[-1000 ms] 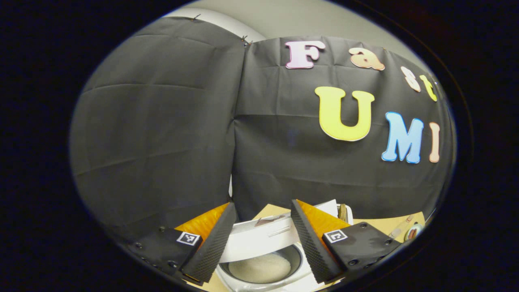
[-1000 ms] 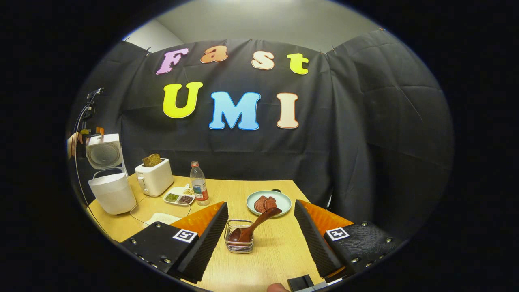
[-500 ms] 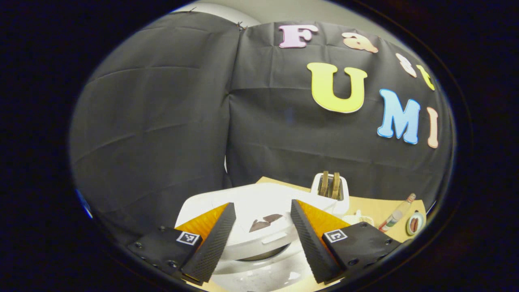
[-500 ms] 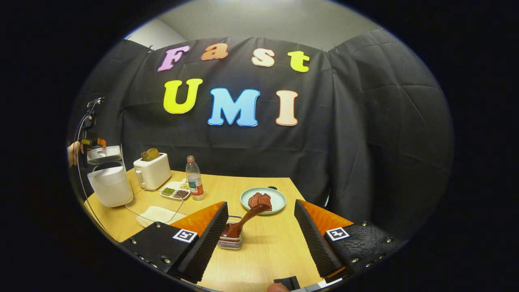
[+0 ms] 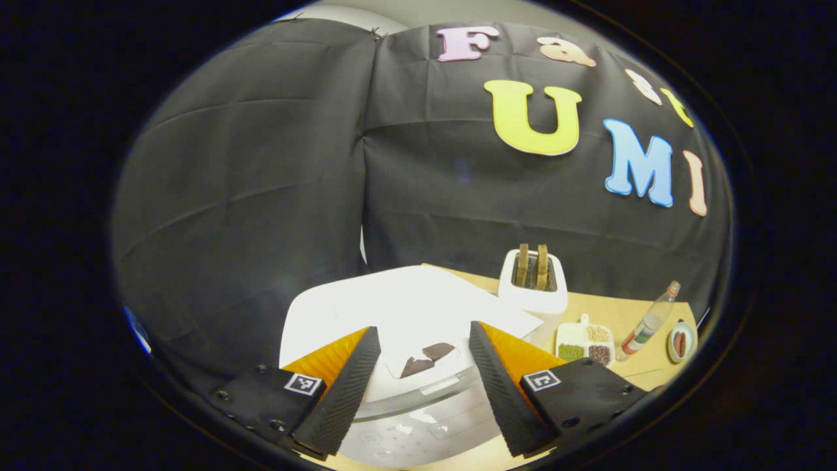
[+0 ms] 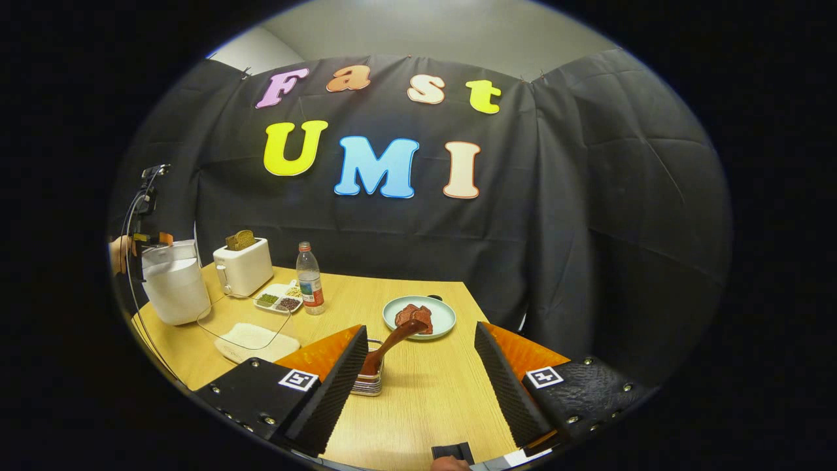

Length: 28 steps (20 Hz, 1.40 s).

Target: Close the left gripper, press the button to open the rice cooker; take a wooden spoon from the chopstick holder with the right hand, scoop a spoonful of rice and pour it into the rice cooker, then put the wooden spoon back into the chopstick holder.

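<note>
Left gripper view puts the cooker [image 5: 399, 314] right under us, lid down, its front cut off at the bottom edge. Our left gripper [image 5: 418, 386] hangs just above that lid with its fingers spread wide, holding nothing. A dark mark on the lid sits between the fingers; we cannot make out what it is. Behind the cooker stands the toaster [image 5: 533, 284] with bread in its slots, and beyond that a divided tray [image 5: 584, 341], a bottle [image 5: 647, 320] and a plate [image 5: 680, 341], all small and squeezed at the rim.

From the right gripper view, the cooker [image 6: 173, 288] is far off at the table's [image 6: 431, 399] back corner, closed, with a hand [image 6: 119, 254] partly cut off beside it. The holder [image 6: 369, 379] sits well away from the cooker, half hidden behind one finger of our right gripper [image 6: 418, 386], which is also spread and empty. The spoon [image 6: 389, 347] leans out of the holder, its handle towards the plate [image 6: 418, 316]. A flat dish of rice [image 6: 252, 340] lies between cooker and holder.
</note>
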Each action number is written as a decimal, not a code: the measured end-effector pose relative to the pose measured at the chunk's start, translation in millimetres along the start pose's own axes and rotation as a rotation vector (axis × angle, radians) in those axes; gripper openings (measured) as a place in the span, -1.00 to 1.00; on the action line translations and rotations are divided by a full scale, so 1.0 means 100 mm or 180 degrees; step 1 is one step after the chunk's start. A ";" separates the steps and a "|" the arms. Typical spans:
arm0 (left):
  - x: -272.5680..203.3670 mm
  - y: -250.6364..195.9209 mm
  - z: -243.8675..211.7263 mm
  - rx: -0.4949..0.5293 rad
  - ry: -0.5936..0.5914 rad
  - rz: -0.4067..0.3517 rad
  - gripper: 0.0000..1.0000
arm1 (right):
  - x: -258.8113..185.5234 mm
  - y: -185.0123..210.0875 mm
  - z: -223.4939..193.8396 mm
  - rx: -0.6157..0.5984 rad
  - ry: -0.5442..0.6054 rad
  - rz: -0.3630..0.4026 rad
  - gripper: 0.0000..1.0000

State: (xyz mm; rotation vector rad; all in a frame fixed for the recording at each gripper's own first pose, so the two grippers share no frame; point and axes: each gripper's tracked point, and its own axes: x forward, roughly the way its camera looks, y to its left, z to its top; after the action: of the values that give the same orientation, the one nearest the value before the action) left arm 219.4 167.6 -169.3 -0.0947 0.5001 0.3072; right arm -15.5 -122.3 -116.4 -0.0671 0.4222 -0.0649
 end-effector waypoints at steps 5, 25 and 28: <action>0.01 -0.03 -0.13 0.0042 0.0048 0.0010 1.00 | -0.03 0.04 -0.08 0.0010 0.0053 0.0016 0.99; -0.19 -0.17 0.03 0.0200 -0.0193 -0.0146 0.95 | -0.01 0.59 0.46 -0.0125 -0.0251 0.0351 0.99; -0.61 -0.18 0.36 0.0283 -0.0570 -0.0220 0.96 | -0.03 0.74 0.69 -0.0058 -0.0380 0.0463 0.99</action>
State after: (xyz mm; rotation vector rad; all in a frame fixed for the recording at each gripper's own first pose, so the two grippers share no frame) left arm 189.9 140.4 -108.2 0.0021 0.3315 0.2230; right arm 13.4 -44.6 -58.6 -0.0576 0.3073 0.0859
